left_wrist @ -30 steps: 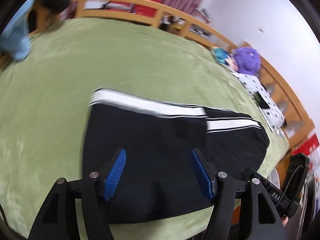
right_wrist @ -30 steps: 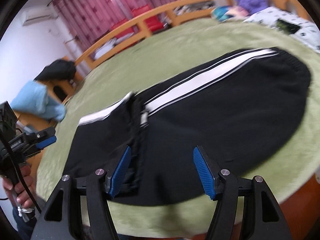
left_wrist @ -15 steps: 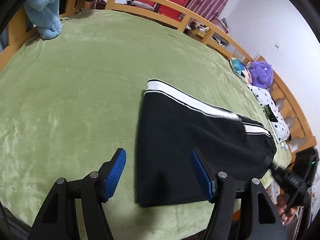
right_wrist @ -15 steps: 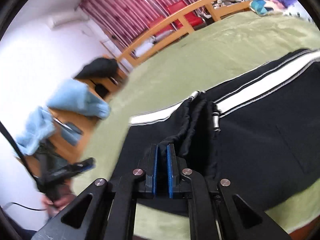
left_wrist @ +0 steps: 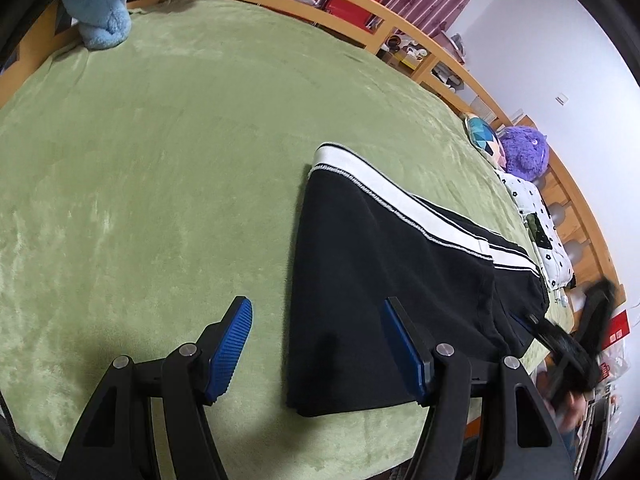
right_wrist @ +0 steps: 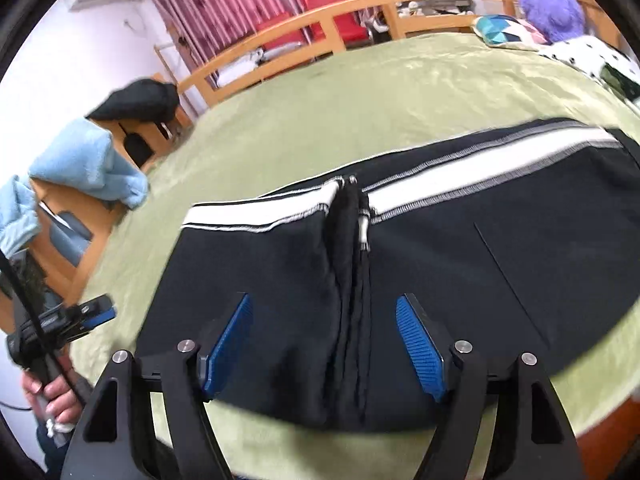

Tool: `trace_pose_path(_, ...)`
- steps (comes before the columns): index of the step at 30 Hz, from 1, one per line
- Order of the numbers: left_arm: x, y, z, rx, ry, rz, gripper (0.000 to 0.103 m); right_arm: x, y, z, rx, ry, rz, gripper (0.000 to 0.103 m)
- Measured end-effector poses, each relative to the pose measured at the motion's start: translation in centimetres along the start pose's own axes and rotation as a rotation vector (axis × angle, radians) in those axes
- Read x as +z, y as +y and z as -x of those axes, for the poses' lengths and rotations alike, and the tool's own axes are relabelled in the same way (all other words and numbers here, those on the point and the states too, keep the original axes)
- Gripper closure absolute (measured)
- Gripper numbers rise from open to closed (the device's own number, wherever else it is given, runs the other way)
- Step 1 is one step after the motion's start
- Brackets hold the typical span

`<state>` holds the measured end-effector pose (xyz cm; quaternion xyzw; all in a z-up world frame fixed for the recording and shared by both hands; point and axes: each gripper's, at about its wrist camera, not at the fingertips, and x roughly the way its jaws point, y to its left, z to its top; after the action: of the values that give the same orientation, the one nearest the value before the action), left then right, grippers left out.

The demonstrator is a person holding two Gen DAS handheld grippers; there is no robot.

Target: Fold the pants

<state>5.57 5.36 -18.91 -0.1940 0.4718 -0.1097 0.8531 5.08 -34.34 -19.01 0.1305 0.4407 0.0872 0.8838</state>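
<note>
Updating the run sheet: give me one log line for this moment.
pants: folded, flat on green blanket | left tongs: open, empty | right tongs: just opened, over bunched waistband, no grip

text: none legible | labels: none | brands: none | numbers: none | signs: none
</note>
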Motion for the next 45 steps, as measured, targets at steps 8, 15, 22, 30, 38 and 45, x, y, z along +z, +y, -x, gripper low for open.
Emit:
trace_pose_path(8, 0.4, 2.1, -0.8, 0.011, 0.0, 0.058, 0.038, 2.8, -1.1, -7.3, 0.064, 0.092, -0.019, 0.088)
trace_pose_path(15, 0.1, 2.1, -2.5, -0.048, 0.034, 0.064, 0.038, 3.8, -2.8, -6.0, 0.026, 0.063, -0.052, 0.083)
trace_pose_path(22, 0.3, -0.9, -4.1, 0.017, 0.047, -0.055, 0.038, 3.0, -3.8, -1.6, -0.079, 0.025, -0.057, 0.057)
trace_pose_path(30, 1.8, -1.3, -9.0, -0.023, 0.138, -0.033, 0.038, 3.0, -13.3, 9.9, -0.395, -0.161, -0.131, 0.024)
trace_pose_path(38, 2.8, -1.7, -10.7, -0.043, 0.129, -0.061, 0.038, 0.8, -26.8, 9.4, -0.408, -0.098, -0.379, 0.025)
trace_pose_path(45, 4.7, -1.8, -12.7, -0.102, 0.175, -0.004, 0.038, 0.7, -32.8, 5.7, -0.236, -0.23, -0.582, 0.024)
